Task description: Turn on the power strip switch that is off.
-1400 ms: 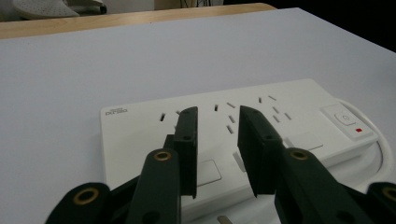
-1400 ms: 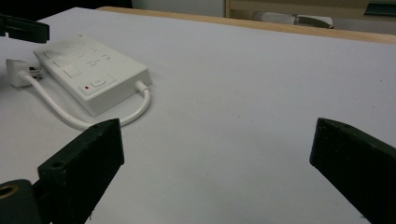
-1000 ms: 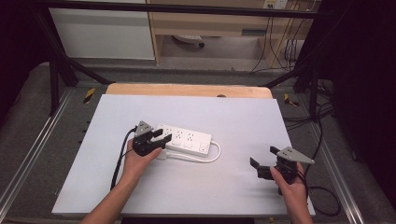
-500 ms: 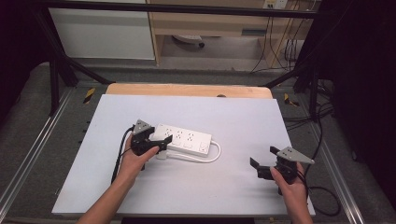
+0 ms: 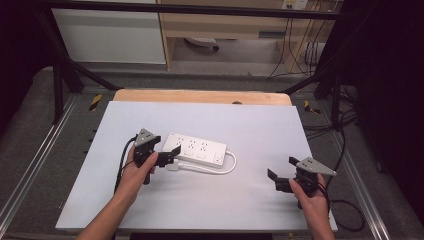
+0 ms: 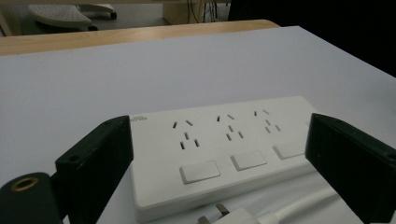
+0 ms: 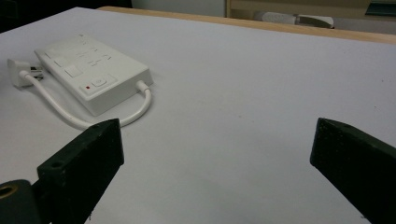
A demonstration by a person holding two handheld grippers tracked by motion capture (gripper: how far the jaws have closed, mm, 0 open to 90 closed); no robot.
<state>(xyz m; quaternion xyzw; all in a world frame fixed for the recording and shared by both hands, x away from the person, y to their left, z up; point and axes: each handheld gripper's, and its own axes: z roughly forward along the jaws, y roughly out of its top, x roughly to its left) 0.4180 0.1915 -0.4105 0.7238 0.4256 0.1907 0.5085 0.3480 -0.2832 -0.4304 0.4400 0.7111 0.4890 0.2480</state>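
1. From the high view, my left gripper (image 5: 160, 155) sits at the near-left end of the white power strip (image 5: 197, 150), jaws spread wide and nothing pinched. The strip lies flat a bit left of the table's centre.
2. My right gripper (image 5: 282, 175) is off around 4 o'clock from the strip, well apart, over bare table, jaws spread too.
3. The left gripper view gets what the high one can't: three socket groups and three rocker switches (image 6: 199, 171) on top of the strip, with the plug (image 6: 219, 215) lying just in front of it.
4. The right gripper view shows the far end: a button with a red dot, and the white cord (image 7: 65, 112) looping back to the plug.
5. Surface is a white board (image 5: 250, 200) on a wooden tabletop (image 5: 200, 96). Beyond it there's a dark floor and a white cabinet (image 5: 110, 32) at 11 o'clock.
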